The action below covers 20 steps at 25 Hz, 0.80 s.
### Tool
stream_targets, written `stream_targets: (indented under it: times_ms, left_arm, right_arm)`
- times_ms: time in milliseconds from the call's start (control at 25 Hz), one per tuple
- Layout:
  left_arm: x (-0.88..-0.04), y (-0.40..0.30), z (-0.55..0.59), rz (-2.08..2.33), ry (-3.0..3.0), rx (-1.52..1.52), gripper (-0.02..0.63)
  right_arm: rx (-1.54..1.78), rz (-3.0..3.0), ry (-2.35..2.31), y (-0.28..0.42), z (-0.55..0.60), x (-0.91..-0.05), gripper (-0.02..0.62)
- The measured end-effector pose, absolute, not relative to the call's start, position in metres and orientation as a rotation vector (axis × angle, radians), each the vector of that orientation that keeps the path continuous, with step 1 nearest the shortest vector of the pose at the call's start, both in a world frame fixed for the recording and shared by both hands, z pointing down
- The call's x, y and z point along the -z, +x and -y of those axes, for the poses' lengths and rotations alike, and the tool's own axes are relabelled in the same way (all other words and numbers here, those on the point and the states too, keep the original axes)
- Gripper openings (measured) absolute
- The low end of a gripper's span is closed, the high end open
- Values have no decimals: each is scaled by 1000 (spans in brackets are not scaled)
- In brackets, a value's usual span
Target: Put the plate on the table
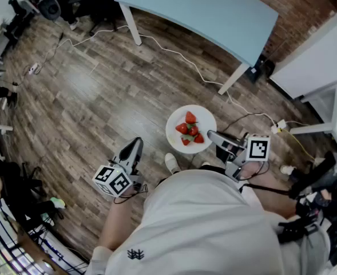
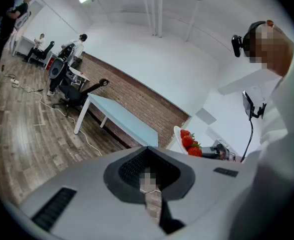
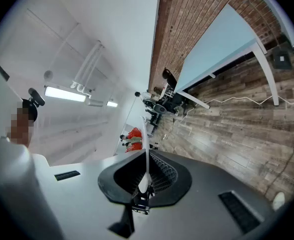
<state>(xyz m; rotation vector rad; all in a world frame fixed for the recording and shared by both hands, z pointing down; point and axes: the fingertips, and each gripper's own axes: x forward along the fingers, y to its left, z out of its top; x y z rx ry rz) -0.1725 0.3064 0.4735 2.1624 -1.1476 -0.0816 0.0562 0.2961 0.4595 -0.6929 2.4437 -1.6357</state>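
A round white plate (image 1: 206, 120) carrying several strawberries (image 1: 190, 129) hangs in the air above the wooden floor. My right gripper (image 1: 210, 135) is shut on its near right rim. The right gripper view has the plate (image 3: 146, 151) edge-on as a thin white line between the jaws, with the strawberries (image 3: 133, 134) to its left. My left gripper (image 1: 136, 144) is lower left of the plate and apart from it, shut with nothing in it. From the left gripper view the plate (image 2: 177, 135) appears off to the right. The light blue table (image 1: 214, 10) stands some way ahead.
White cables (image 1: 179, 59) trail over the floor between me and the table. Office chairs (image 1: 94, 4) and gear stand at the far left. A white frame (image 1: 322, 125) and a power strip (image 1: 281, 125) are on the right. My shoe (image 1: 171, 162) is below the plate.
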Motion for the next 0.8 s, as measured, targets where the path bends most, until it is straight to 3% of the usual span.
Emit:
stream_targets:
  times_ms: [560,800]
  left_arm:
    - [-467,-2,-311,1178,2205,-51,2]
    - [-483,28,-351,1202,2198,-70,2]
  right_arm:
    - [1661,-2356,-680,213,-320,-469,17]
    - [1666,-2335,-681,244,-357,-492,17]
